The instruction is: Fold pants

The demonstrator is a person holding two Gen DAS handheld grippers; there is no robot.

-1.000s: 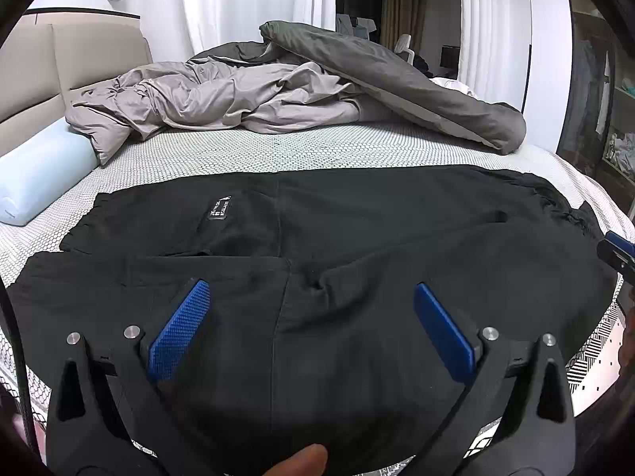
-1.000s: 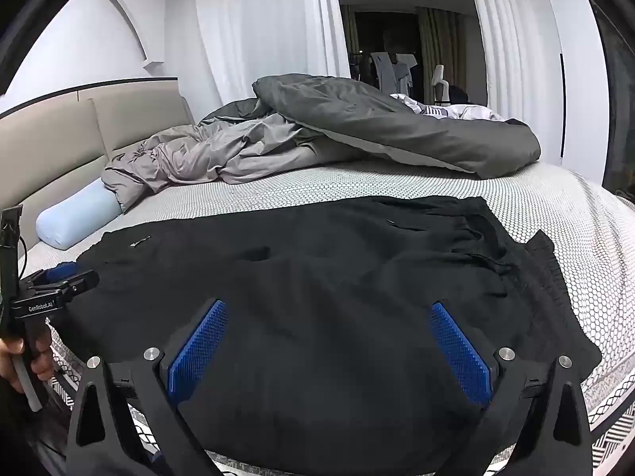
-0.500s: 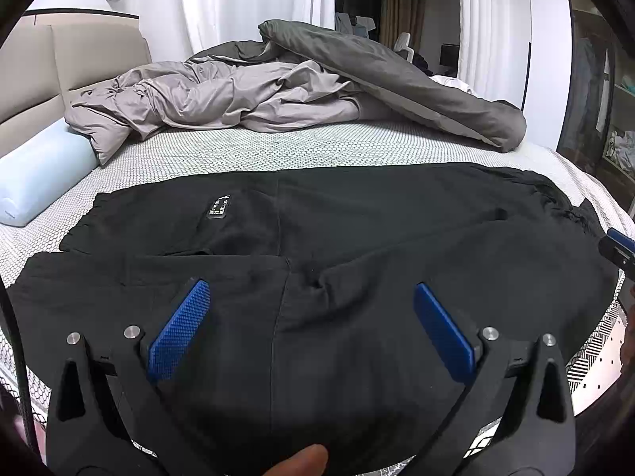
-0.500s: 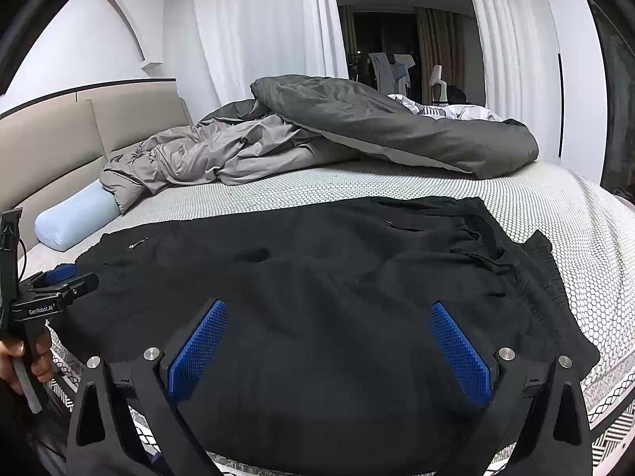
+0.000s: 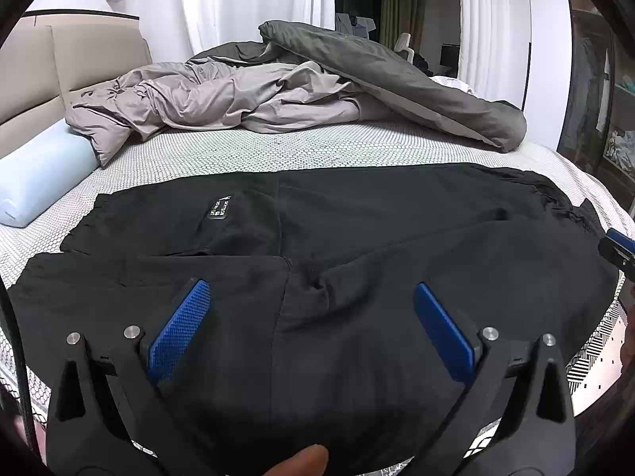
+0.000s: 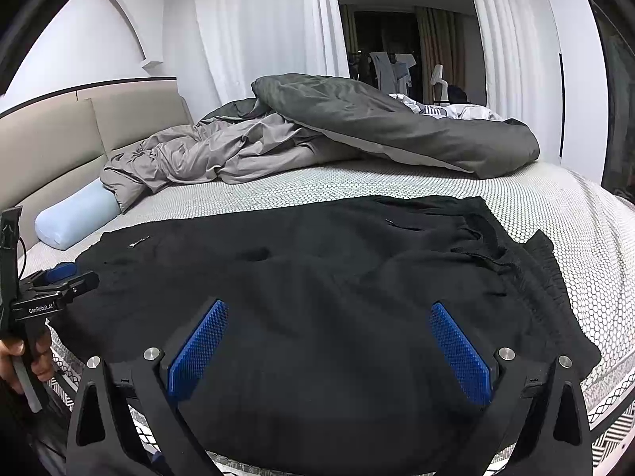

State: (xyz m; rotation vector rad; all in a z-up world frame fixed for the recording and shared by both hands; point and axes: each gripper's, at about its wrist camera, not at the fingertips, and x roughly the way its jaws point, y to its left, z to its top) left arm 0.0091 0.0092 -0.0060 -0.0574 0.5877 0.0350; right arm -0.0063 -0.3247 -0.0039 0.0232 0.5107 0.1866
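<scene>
Black pants (image 5: 357, 246) lie spread flat across the near part of the bed, legs to the left, elastic waistband (image 6: 516, 261) to the right. A small label (image 5: 219, 211) shows on the far leg. My left gripper (image 5: 311, 301) hovers open above the near leg, nothing between its blue pads. My right gripper (image 6: 329, 321) hovers open over the seat and waist area, holding nothing. In the right wrist view the left gripper (image 6: 59, 281) appears at the left edge, held by a hand (image 6: 24, 361). The right gripper's tip (image 5: 621, 248) shows at the right edge of the left wrist view.
The bed's honeycomb-patterned sheet (image 5: 278, 154) runs behind the pants. A crumpled grey duvet (image 5: 246, 99) fills the far side, a pale blue bolster pillow (image 5: 35, 182) lies at the left by the beige headboard (image 6: 59, 139). White curtains (image 6: 270, 31) hang behind.
The right wrist view has crept slightly closer to the pants. The left gripper and the pants have not visibly moved.
</scene>
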